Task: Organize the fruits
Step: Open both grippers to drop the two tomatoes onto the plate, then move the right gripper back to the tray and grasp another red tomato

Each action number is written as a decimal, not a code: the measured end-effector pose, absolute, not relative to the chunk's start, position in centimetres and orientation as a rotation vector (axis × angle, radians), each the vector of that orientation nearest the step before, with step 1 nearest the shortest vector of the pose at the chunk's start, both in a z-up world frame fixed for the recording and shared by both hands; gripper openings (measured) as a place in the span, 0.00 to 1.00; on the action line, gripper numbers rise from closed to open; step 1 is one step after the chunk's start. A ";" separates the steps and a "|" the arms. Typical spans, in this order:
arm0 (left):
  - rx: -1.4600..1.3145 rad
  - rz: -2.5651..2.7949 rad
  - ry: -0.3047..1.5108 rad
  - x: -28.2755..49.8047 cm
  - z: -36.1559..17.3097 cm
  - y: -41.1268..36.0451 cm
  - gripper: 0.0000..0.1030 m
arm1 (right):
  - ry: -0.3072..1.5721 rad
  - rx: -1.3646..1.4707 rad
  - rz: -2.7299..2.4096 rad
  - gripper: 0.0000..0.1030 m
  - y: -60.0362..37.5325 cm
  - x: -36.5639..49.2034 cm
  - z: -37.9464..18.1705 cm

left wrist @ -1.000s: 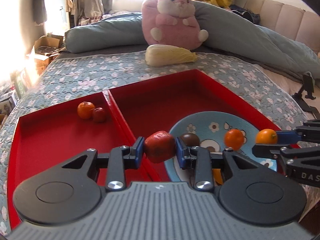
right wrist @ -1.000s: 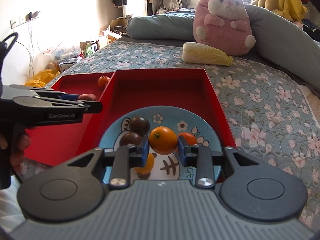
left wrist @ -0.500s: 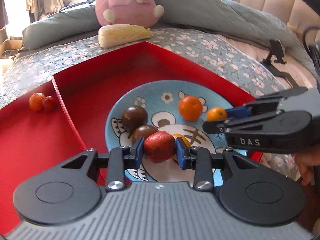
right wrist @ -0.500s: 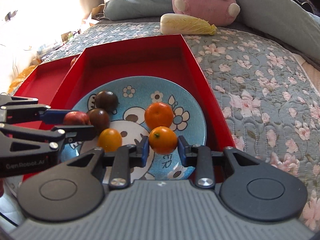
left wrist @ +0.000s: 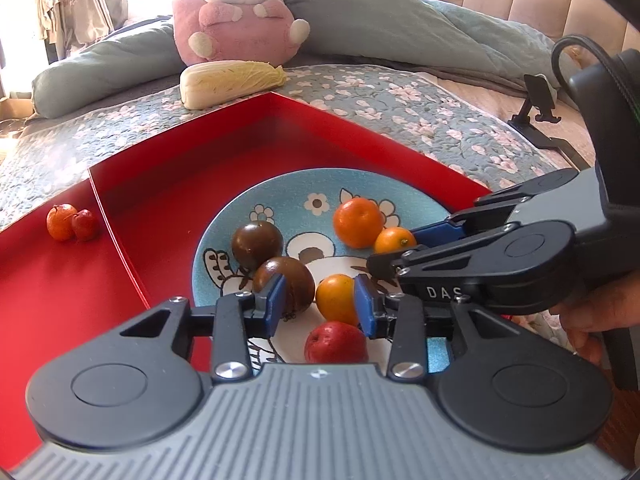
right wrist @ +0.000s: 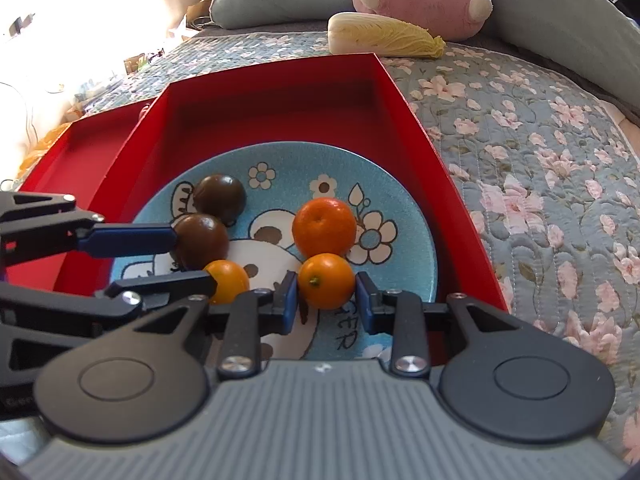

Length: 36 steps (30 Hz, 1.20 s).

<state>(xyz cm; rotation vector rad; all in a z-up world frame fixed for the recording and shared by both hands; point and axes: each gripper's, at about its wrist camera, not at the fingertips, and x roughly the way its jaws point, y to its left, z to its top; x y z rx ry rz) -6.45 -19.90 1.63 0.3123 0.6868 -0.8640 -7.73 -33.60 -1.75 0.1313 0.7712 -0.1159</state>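
Lying on plate (left wrist: 280, 184), red fruit (left wrist: 335, 343) stem dimple upper-left; round.

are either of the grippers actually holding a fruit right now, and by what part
Neither. The left gripper is opening with the red fruit dropped on the plate; the right gripper is opening around the orange fruit, pads off its sides.

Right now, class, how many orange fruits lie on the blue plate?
3: large orange towards the far right, small orange between the right gripper's opening fingers, another beside the left gripper's fingertip.
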 end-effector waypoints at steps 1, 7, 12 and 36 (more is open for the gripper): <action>0.308 -0.862 0.688 -6.5 1.7 -19.9 0.42 | 0.770 0.136 -0.115 0.34 -33.6 -7.8 -1.7; 0.284 -0.859 0.681 -6.4 2.2 -19.3 0.43 | 0.762 0.135 -0.126 0.38 -33.5 -8.1 -1.0; 0.262 -0.843 0.665 -6.4 2.8 -18.7 0.49 | 0.746 0.113 -0.134 0.43 -33.0 -8.3 -0.3; 0.062 -0.333 0.669 3.8 4.7 -6.5 0.49 | 0.605 -0.108 0.158 0.41 -22.4 -0.7 6.5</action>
